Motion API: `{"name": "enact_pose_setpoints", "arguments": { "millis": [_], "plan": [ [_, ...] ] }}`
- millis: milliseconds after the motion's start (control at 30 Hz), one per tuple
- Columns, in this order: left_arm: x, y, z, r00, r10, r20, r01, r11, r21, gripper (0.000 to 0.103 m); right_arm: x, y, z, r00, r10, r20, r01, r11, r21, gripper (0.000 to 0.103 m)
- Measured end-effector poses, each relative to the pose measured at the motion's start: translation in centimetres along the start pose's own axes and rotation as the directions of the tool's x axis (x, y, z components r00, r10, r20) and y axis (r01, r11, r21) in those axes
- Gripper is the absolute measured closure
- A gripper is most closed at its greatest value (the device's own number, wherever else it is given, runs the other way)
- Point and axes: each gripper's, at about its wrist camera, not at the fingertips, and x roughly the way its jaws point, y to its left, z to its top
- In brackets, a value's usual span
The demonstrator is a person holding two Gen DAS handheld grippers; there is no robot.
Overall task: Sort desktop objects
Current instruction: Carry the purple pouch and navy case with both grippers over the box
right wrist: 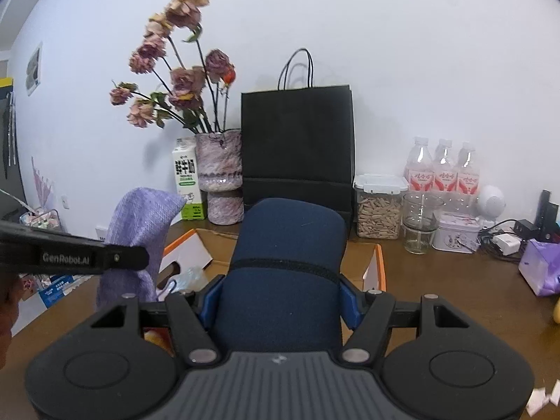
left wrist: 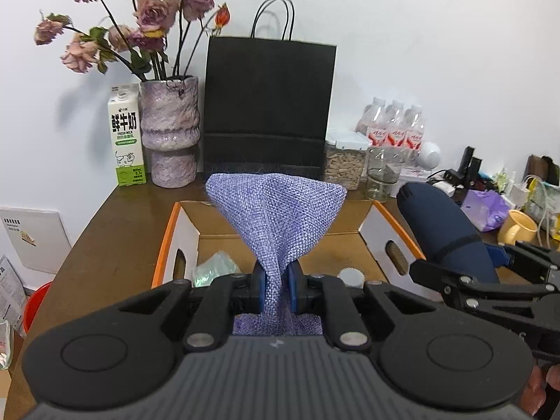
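Left wrist view: the left hand-held gripper [left wrist: 276,288] is nearly closed, its blue pads pinching the gathered neck of a purple woven cloth pouch [left wrist: 276,217], which fans out above the jaws and hides the far wall of the open cardboard box [left wrist: 371,234] below it. To the right, the right hand-held gripper [left wrist: 465,280] carries a dark blue cylindrical case [left wrist: 444,224] over the box's right wall. Behind the box, along the wall, stand a milk carton [left wrist: 126,136], a purple vase of dried roses [left wrist: 171,129], a black paper bag [left wrist: 267,108], a clear tub of seeds [left wrist: 344,164], a glass jar [left wrist: 383,175] and three pink-labelled bottles [left wrist: 395,129]. A yellow mug [left wrist: 518,227] sits at far right amid cables. Inside the box lie a greenish plastic packet [left wrist: 213,267] and a small round white object [left wrist: 350,276]. The brown worktop [left wrist: 115,231] is bare left of the box; its left edge drops away above a red bucket [left wrist: 35,308].

Right wrist view: the right hand-held gripper [right wrist: 276,301] stands about half open, clamped on the dark blue case [right wrist: 287,262], which blocks most of the box [right wrist: 376,269]. The left hand-held gripper [right wrist: 115,257] enters from the left with the pouch [right wrist: 140,231] in its jaws. A floral tin [right wrist: 455,232], a white round device [right wrist: 491,203] and a purple bag [right wrist: 540,267] crowd the right side of the worktop [right wrist: 455,290], with bare room in front of them.
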Motion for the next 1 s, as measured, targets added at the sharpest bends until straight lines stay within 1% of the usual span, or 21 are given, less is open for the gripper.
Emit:
{"name": "enact_pose_setpoints", "arguments": {
  "millis": [167,267,367,467,567,733,800,900,1000],
  "plan": [
    [3.7,0.4,1.5,0.998,0.017,-0.056,-0.017,1.0,-0.007,0.09,4.7,-1.1,1.8,0.998,0.0,-0.07,0.002,1.0,0.022,0.039],
    [6.1,0.8,2.3,0.996,0.028,-0.088,-0.029,1.0,-0.012,0.09,7.5,-1.5,2.3,0.993,-0.009,-0.115,0.011,1.0,0.02,0.039],
    [8.8,1.2,2.9,0.99,0.042,-0.133,-0.045,0.999,-0.022,0.09,10.7,-2.0,2.7,0.986,-0.005,-0.166,0.01,1.0,0.027,0.039],
    [11.5,1.3,3.1,0.981,0.076,-0.176,-0.079,0.997,-0.006,0.09,13.5,-2.3,2.7,0.976,-0.013,-0.216,0.018,1.0,0.019,0.039],
    [13.9,1.5,3.2,0.97,0.101,-0.222,-0.104,0.995,-0.002,0.09,16.4,-2.7,2.5,0.961,-0.029,-0.275,0.033,0.999,0.008,0.039],
    [16.7,1.4,2.9,0.956,0.107,-0.273,-0.108,0.994,0.009,0.09,20.0,-2.9,1.7,0.935,-0.05,-0.35,0.052,0.999,-0.004,0.039],
    [17.8,1.4,2.7,0.948,0.11,-0.299,-0.11,0.994,0.014,0.09,20.9,-2.8,1.7,0.924,-0.057,-0.377,0.057,0.998,-0.012,0.039],
    [18.9,1.6,2.3,0.934,0.125,-0.334,-0.126,0.992,0.017,0.09,21.9,-2.6,1.8,0.913,-0.068,-0.403,0.058,0.998,-0.037,0.039],
    [19.2,1.7,2.1,0.931,0.129,-0.34,-0.13,0.991,0.02,0.088,22.9,-2.6,1.7,0.89,-0.074,-0.45,0.063,0.997,-0.04,0.039]
  ]
}}
